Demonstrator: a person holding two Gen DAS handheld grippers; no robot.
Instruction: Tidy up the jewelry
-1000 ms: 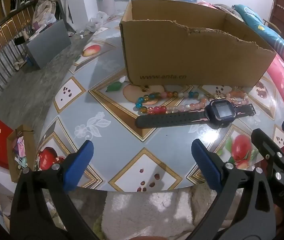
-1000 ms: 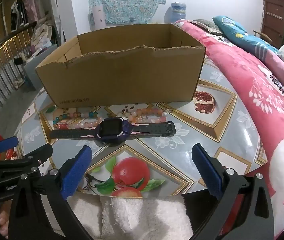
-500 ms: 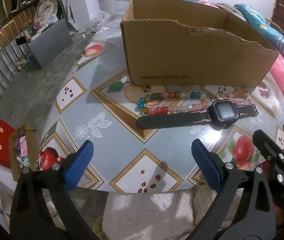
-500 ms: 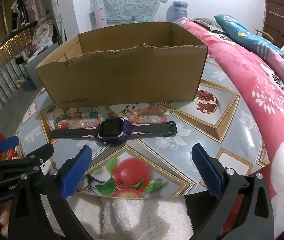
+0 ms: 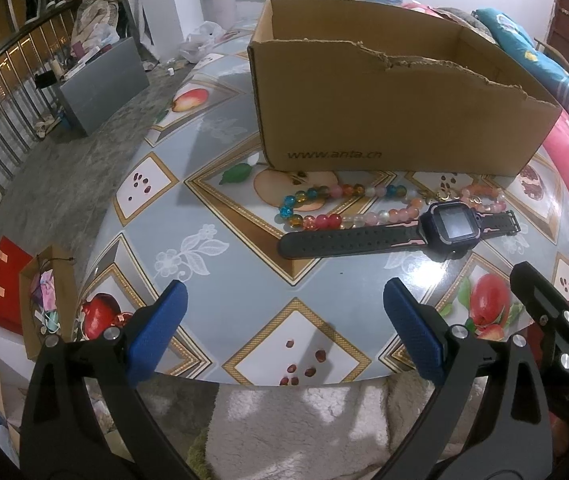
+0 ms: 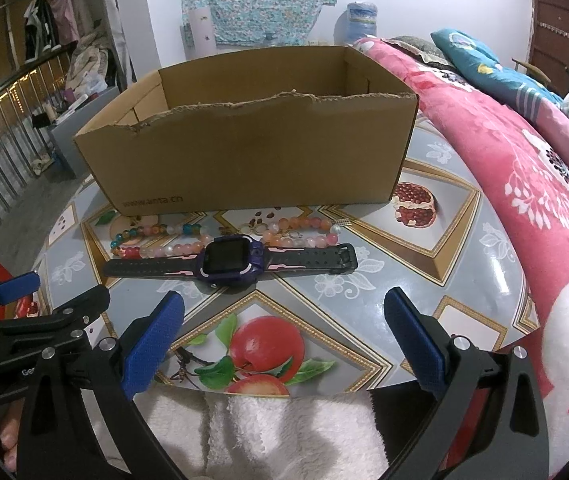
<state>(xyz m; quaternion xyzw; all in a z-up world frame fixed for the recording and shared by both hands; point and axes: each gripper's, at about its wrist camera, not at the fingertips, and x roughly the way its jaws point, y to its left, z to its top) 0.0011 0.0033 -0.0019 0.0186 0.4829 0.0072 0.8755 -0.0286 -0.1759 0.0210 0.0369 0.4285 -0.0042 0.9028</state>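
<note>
At the table edge, left tool and right tool hover level, fingers apart, facing the watch.

Both wrist cameras sit low at the table's near edge, facing the cardboard box. The left view looks from further left, apparently. Both share the watch.

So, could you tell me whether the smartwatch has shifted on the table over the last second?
No. The smartwatch lies in the same spot, in front of the cardboard box and against the beaded bracelets; only the cameras drifted slightly.
</note>
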